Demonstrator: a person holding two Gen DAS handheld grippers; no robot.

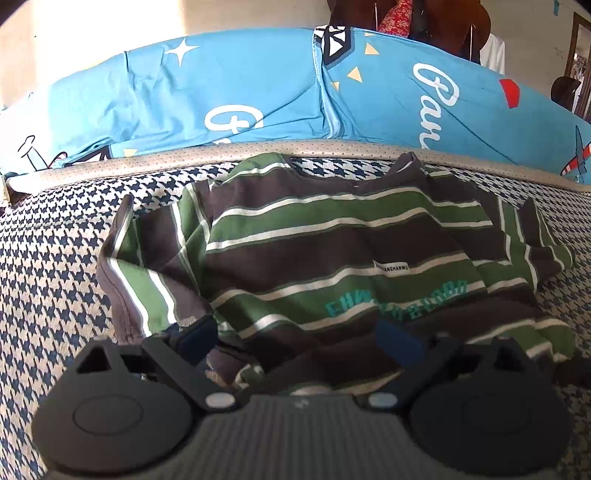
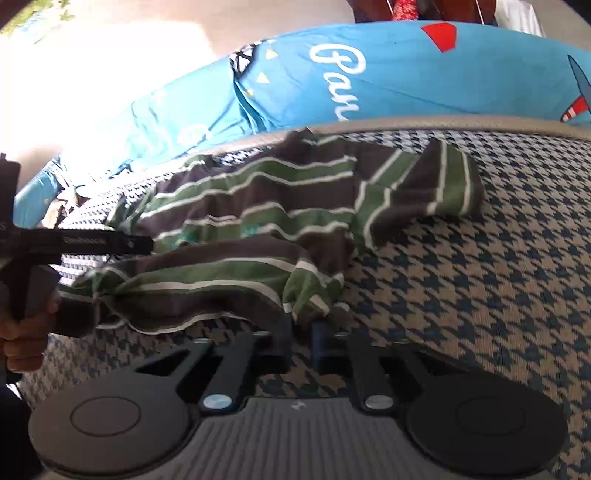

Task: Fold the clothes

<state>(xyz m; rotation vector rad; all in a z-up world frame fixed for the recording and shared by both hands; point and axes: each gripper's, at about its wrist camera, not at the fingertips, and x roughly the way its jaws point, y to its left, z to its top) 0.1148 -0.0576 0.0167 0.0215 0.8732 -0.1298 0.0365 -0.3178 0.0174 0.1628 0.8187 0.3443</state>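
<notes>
On the houndstooth mattress (image 1: 55, 236), striped shirt (image 1: 332, 251) lies front-up, collar toward blue quilt (image 1: 221, 92). Left gripper (image 1: 299, 341) spread wide over the hem, nothing clamped. Right gripper (image 2: 301, 332) pinched closed on the shirt's hem corner.

The place looks like a bedroom in a home. A mattress (image 1: 55, 258) in blue-and-tan houndstooth weave fills the near scene, and a bright blue printed quilt (image 1: 258, 85) is bunched along its far edge. Beyond it, at far right, clothes (image 1: 399, 16) hang against a pale wall.
</notes>
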